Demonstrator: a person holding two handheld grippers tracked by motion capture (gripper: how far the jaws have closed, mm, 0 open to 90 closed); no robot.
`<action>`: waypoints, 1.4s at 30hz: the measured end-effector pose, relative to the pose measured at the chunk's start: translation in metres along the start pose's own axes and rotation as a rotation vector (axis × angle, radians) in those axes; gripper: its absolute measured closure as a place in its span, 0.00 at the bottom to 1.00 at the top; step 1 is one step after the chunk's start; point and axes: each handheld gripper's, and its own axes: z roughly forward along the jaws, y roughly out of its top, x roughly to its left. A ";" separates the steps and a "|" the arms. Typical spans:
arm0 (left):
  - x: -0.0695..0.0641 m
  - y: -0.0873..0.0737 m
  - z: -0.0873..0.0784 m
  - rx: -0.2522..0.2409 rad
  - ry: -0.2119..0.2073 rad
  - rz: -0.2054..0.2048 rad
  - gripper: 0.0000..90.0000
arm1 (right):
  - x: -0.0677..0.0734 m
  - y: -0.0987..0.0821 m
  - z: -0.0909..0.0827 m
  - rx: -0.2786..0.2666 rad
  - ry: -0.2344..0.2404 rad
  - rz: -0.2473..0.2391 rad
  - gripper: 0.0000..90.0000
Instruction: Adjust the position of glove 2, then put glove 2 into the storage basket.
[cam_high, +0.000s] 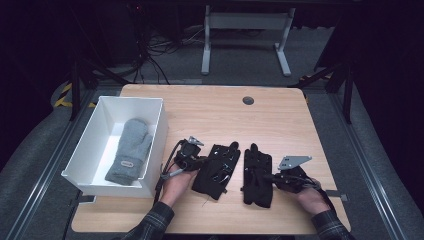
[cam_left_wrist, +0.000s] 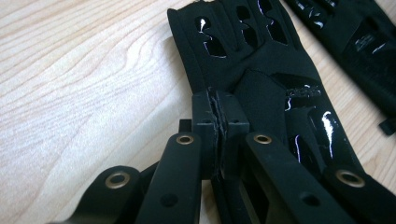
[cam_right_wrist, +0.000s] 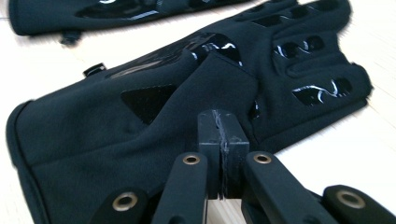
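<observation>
Two black gloves lie side by side, palms up, on the wooden table (cam_high: 270, 120). My left gripper (cam_high: 202, 161) sits at the left edge of the left glove (cam_high: 218, 172). In the left gripper view its jaws are closed (cam_left_wrist: 217, 100) and pinch that edge of the left glove (cam_left_wrist: 261, 60), whose fabric puckers toward the tips. My right gripper (cam_high: 267, 176) rests at the right side of the right glove (cam_high: 256, 185). It is shut (cam_right_wrist: 223, 121), with its tips over the right glove (cam_right_wrist: 116, 126) near the thumb. I cannot tell whether any fabric is caught there.
A white bin (cam_high: 95, 145) stands at the table's left edge with a grey mitten (cam_high: 131, 150) inside. A round cable hole (cam_high: 248, 100) sits near the far edge. Bare wood lies beyond the gloves. The front edge runs close under both hands.
</observation>
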 end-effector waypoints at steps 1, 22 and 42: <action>0.001 0.001 0.000 0.003 -0.005 -0.002 0.98 | 0.002 0.001 0.002 0.000 0.005 -0.005 1.00; -0.014 0.028 -0.010 -0.080 -0.109 0.023 0.98 | 0.013 0.014 0.016 -0.003 0.061 -0.026 1.00; -0.043 0.046 -0.016 -0.110 -0.206 0.079 0.98 | 0.017 0.032 0.034 -0.009 0.083 -0.048 1.00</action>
